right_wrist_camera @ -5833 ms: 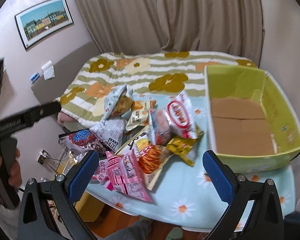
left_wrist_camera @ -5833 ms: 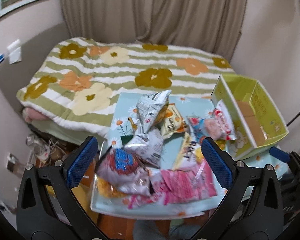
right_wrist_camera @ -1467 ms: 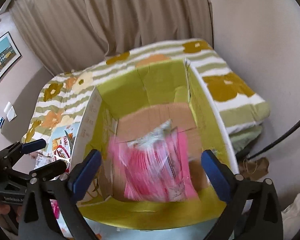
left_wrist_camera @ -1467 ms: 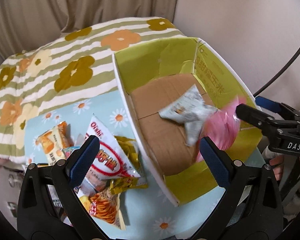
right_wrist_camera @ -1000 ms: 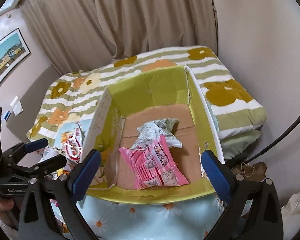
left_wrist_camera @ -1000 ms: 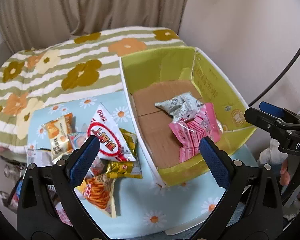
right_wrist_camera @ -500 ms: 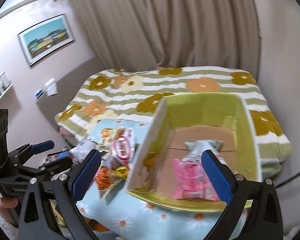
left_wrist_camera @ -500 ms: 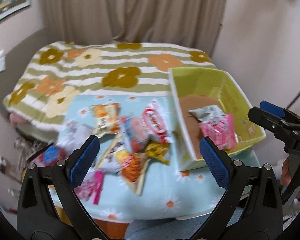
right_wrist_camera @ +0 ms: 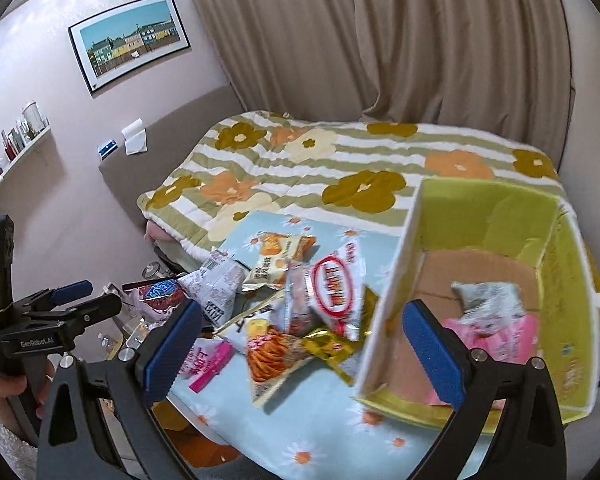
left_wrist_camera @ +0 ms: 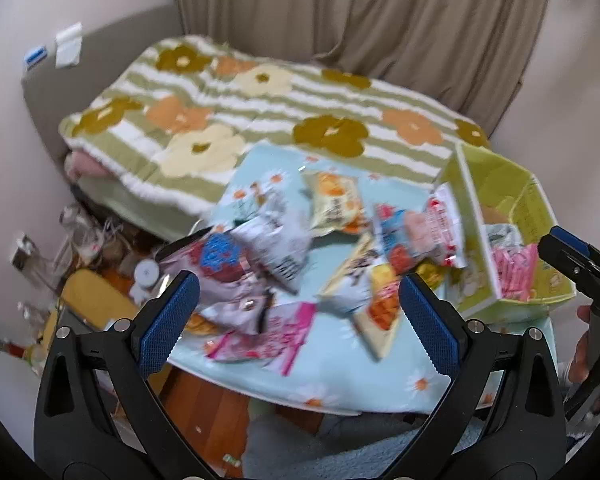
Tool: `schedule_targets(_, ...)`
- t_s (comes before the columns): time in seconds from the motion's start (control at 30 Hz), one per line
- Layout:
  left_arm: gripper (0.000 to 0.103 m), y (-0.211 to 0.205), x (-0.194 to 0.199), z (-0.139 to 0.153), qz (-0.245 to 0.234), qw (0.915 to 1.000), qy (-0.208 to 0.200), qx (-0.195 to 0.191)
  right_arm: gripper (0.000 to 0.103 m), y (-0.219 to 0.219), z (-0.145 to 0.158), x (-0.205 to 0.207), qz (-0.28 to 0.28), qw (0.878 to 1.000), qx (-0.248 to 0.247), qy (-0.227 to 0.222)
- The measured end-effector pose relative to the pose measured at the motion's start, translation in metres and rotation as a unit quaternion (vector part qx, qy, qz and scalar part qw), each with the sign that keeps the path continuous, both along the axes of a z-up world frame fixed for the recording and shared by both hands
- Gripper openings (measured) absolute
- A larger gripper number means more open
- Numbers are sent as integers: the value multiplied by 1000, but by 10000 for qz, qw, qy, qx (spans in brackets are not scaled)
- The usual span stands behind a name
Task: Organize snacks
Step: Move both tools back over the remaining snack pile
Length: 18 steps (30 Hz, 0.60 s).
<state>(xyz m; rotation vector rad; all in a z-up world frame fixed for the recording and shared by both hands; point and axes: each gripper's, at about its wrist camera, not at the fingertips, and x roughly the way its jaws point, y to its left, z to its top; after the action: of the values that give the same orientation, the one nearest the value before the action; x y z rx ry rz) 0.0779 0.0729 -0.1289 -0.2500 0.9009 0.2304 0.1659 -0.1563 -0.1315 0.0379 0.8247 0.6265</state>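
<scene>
Several snack bags lie heaped on a small table with a light-blue daisy cloth (left_wrist_camera: 340, 376) (right_wrist_camera: 324, 424). Among them are a red-and-white bag (right_wrist_camera: 334, 290), a pink bag (left_wrist_camera: 272, 334), a silver bag with a blue logo (left_wrist_camera: 220, 260) and an orange snack bag (right_wrist_camera: 272, 350). A yellow-green cardboard box (right_wrist_camera: 572, 320) (left_wrist_camera: 536, 216) stands at the table's right end and holds a pink bag (right_wrist_camera: 512, 338) and a grey-white bag (right_wrist_camera: 488, 294). My left gripper (left_wrist_camera: 298, 312) hovers open over the pile's near-left part. My right gripper (right_wrist_camera: 304, 340) is open above the pile and the box's left wall.
A bed with a green-striped flowered quilt (left_wrist_camera: 260, 108) lies behind the table. Clutter and a yellow object (left_wrist_camera: 96, 296) sit on the floor at the left. Curtains (right_wrist_camera: 420, 40) hang at the back, and a wall shelf (right_wrist_camera: 12, 148) carries bottles. A hand (right_wrist_camera: 4, 392) holds the left gripper's handle.
Both views have swung left, from the box to the snack pile. Both grippers stay open and hold nothing. The pink and grey-white bags still lie in the box.
</scene>
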Motion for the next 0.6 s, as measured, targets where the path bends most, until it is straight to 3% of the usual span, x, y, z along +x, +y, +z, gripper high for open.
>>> schedule_targets(0.37,100,78,19,-57,-360,9968,579,-421,100,71,-40,-7,-351,9979,-117,523)
schedule_targets(0.6,100,96,43,-102,-831,9908,892,-591,100,99,-93,-10,-719,9930,-541,766)
